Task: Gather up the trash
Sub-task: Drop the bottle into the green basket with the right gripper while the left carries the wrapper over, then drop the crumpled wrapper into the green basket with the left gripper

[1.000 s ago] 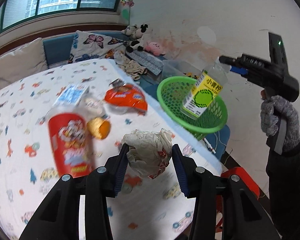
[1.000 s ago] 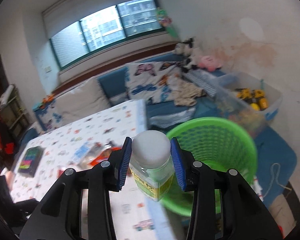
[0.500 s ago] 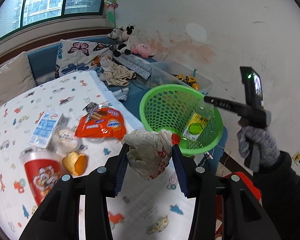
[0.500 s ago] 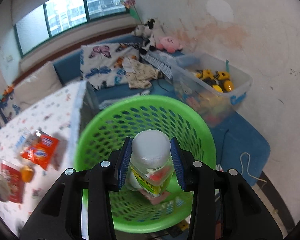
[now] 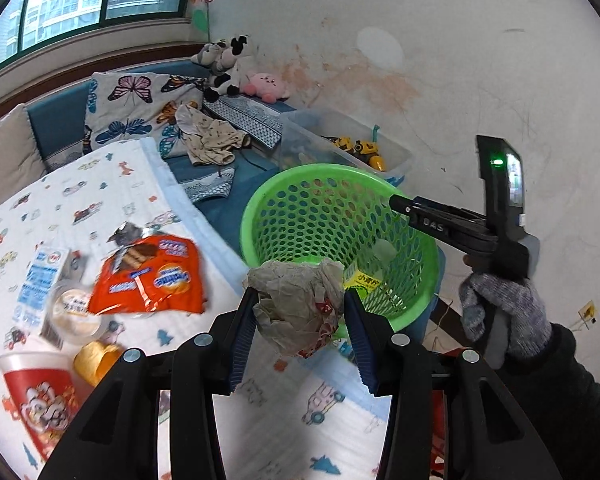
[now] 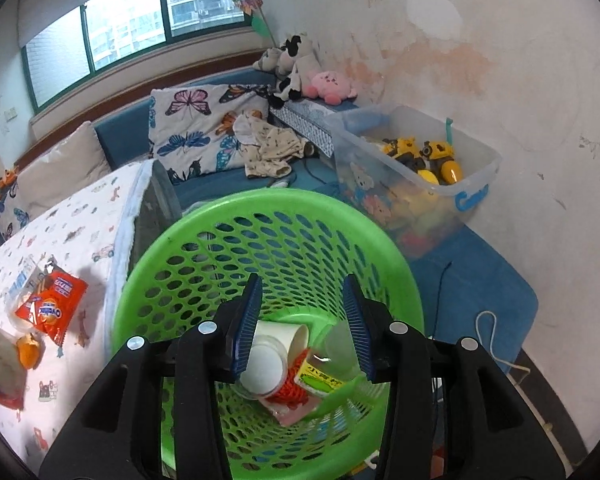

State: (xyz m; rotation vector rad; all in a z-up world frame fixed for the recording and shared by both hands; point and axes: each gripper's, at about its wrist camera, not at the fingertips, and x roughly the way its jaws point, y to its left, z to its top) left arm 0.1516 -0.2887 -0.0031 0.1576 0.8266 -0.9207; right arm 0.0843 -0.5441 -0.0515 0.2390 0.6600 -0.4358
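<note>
Green basket (image 6: pixel 396 264) under right gripper's (image 6: pixel 304 320) just-parted, down-tilted fingers (image 6: pixel 247 320).

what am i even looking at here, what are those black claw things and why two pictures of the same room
There is no robot here. A person holds a hand-operated two-finger gripper in each hand, and a wide-angle camera on each one looks forward along its fingers. So the two pictures are the same moment seen from each hand.

The left gripper is closed on a crumpled paper wad, held above the table edge near the green basket. In that picture you also see the other tool in a gloved hand.

The right gripper points down into the basket; its jaws have just been opening, and nothing is between them. A clear bottle with a yellow-green label lies below on a white paper cup.

Still on the table: an orange snack bag, a red cup, a blue-and-white carton.
</note>
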